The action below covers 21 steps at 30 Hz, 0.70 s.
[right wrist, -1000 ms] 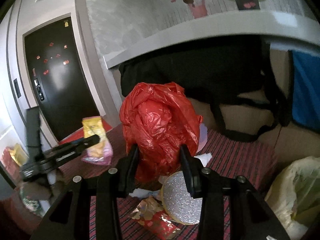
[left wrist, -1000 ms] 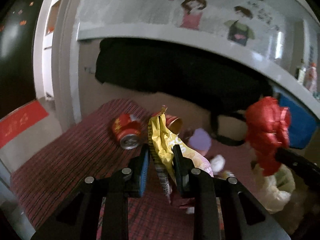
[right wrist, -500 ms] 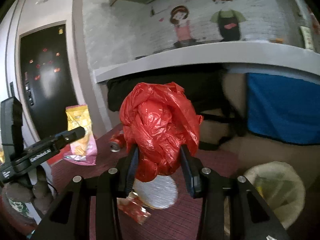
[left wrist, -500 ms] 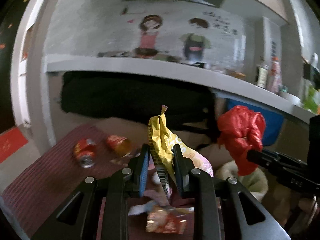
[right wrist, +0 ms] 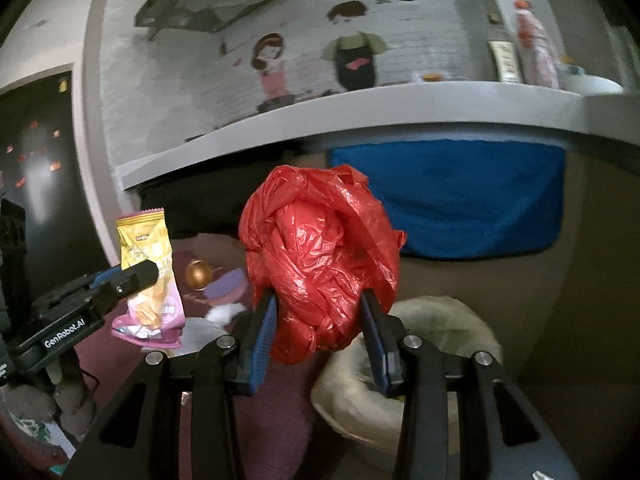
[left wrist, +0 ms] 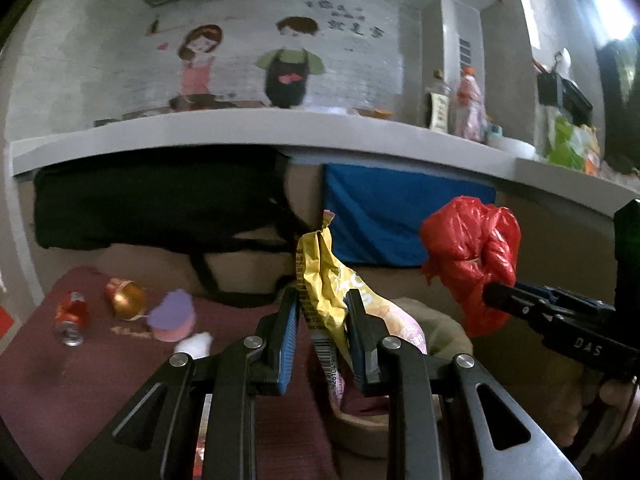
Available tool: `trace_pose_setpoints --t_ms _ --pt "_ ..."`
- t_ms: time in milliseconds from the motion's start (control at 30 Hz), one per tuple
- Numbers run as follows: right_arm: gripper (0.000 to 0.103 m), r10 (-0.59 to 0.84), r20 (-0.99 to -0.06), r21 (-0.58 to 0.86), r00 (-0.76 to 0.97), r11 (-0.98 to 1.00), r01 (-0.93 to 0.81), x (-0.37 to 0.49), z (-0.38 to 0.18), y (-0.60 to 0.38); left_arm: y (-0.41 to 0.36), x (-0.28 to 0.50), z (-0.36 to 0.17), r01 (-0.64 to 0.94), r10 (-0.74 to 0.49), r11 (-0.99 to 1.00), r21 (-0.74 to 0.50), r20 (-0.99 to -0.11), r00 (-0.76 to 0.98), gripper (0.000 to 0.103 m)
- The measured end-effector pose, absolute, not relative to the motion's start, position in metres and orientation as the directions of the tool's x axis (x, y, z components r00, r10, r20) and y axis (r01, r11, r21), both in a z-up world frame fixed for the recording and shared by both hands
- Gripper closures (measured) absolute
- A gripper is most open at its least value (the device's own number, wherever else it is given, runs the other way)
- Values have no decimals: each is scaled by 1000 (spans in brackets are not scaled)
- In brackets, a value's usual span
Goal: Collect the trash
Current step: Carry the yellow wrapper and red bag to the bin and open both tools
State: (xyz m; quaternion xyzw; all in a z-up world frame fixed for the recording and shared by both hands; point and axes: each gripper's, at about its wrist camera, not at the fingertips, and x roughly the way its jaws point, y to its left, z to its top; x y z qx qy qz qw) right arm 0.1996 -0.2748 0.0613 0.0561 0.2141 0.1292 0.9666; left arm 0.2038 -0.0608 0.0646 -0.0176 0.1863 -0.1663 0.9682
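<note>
My left gripper [left wrist: 322, 300] is shut on a yellow and pink snack wrapper [left wrist: 328, 280], which stands up between the blue pads. The same wrapper [right wrist: 150, 276] and left gripper [right wrist: 136, 276] show at the left of the right wrist view. A crumpled red plastic bag [right wrist: 324, 264] is clamped in my right gripper [right wrist: 318, 304]; that bag [left wrist: 472, 264] hangs at the right in the left wrist view. Just below both grippers sits a bin lined with a pale bag [right wrist: 440, 344], its rim [left wrist: 436, 326] partly hidden by the fingers.
On the maroon striped mat [left wrist: 80, 380] lie two red and gold cans [left wrist: 72, 316] [left wrist: 126, 298], a purple cup [left wrist: 172, 316] and white paper [left wrist: 194, 344]. A silver round board [right wrist: 196, 334] lies there too. A black bag [left wrist: 160, 200] and a blue cushion [left wrist: 400, 220] sit under the grey counter [left wrist: 280, 132].
Both grippers have swung to the right with their loads. The cans and mat slid to the left of view, and the lined bin has come in under the fingers.
</note>
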Motion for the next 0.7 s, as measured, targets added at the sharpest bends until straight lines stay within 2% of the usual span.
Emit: trace_pose_setpoints --t_ms 233,500,700 --pt "65 225 -413 186 883 969 -161 204 46 -311 -98 231 56 374 -386 921 -108 -372 844 79" --pt "65 189 -451 241 872 967 -84 227 35 -339 -126 284 36 435 -452 888 -149 -455 767 79" --pt "65 148 -480 218 865 975 -45 251 24 -348 -134 308 15 436 -459 884 -170 -499 735 79"
